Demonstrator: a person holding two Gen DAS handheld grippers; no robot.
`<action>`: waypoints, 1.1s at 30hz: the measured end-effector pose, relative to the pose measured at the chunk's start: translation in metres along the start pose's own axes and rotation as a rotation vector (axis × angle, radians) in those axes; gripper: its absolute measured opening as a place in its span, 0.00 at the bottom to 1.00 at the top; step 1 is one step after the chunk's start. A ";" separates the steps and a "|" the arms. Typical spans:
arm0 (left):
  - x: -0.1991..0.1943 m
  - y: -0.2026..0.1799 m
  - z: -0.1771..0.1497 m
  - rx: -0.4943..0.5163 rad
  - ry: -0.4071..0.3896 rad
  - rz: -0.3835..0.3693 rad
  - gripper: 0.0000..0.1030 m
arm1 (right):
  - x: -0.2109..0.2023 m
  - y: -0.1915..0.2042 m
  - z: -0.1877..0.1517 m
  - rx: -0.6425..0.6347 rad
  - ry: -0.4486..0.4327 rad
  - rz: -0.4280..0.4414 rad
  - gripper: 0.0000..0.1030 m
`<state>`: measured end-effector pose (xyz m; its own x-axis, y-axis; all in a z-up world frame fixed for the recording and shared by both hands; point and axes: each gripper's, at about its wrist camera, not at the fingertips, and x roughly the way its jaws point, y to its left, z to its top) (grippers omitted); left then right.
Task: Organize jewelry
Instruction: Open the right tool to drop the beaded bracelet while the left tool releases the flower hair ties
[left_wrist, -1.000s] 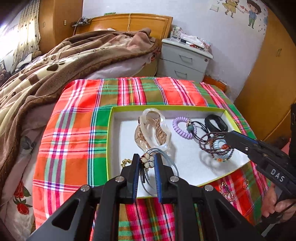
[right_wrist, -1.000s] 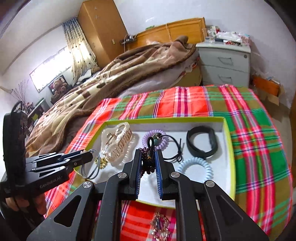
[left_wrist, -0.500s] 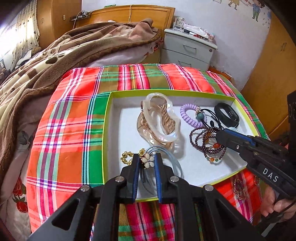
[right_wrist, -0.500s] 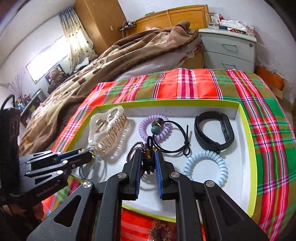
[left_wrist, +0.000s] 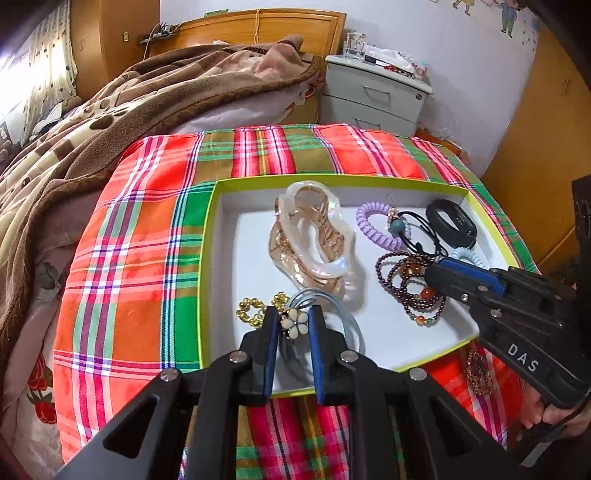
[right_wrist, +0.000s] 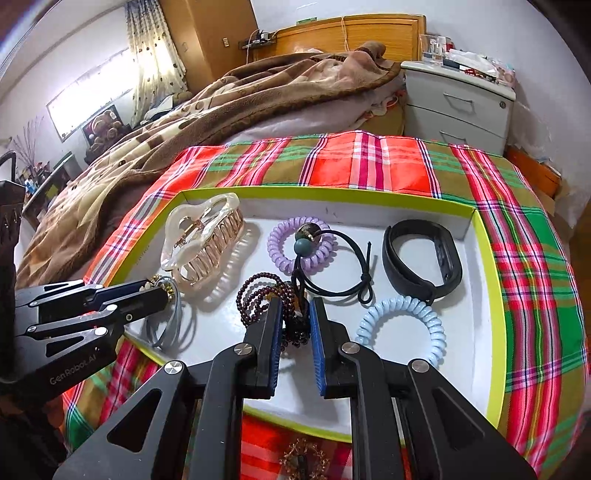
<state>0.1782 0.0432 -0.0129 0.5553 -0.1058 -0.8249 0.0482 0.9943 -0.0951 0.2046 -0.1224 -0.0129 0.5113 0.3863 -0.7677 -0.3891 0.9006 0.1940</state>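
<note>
**A:** What does the left hand-held gripper (left_wrist: 292, 325) hold?

**B:** Its fingers pinch a cream flower ornament (left_wrist: 293, 322) fixed to a pale blue wire bangle (left_wrist: 343, 321). The bangle lies at the near left corner of the tray (left_wrist: 208, 258), a shallow white box with a lime-green rim. A gold bead piece (left_wrist: 249, 314) sits just beside the flower, to its left.

**A:** And the right hand-held gripper (right_wrist: 296, 314)?

**B:** Its fingers close on the dark maroon bead bracelet (right_wrist: 258, 295), which rests on the tray floor near the front edge. In the left wrist view the same bracelet (left_wrist: 402, 280) shows orange and green accent beads.

**A:** What else lies in the tray?

**B:** A translucent claw clip (right_wrist: 201, 251) at the left, on its side. To its right, a purple coil hair tie (right_wrist: 301, 243) with a black elastic cord (right_wrist: 343, 266) carrying two round beads laid over it. Further right stands a black wristband (right_wrist: 421, 258), and in front of it a light blue coil hair tie (right_wrist: 400, 328).

**A:** Anything outside the tray?

**B:** A coppery ornament (right_wrist: 304, 459) lies on the plaid cloth (right_wrist: 369, 162) just in front of the tray's near rim. The cloth covers the bed; a brown blanket (right_wrist: 207, 107) is heaped behind it, and a grey nightstand (right_wrist: 458, 99) stands at the far right.
</note>
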 end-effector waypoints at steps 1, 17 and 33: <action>0.001 0.000 0.000 -0.002 0.003 0.000 0.18 | 0.000 0.000 0.000 -0.002 0.001 -0.004 0.15; -0.007 0.000 -0.002 -0.008 -0.018 0.014 0.32 | -0.004 0.003 -0.001 -0.025 -0.014 -0.029 0.21; -0.033 -0.011 -0.010 -0.001 -0.066 -0.003 0.41 | -0.036 0.001 -0.009 -0.013 -0.091 -0.034 0.39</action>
<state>0.1507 0.0361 0.0101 0.6084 -0.1075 -0.7863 0.0487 0.9940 -0.0982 0.1794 -0.1375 0.0092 0.5915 0.3728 -0.7150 -0.3803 0.9109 0.1603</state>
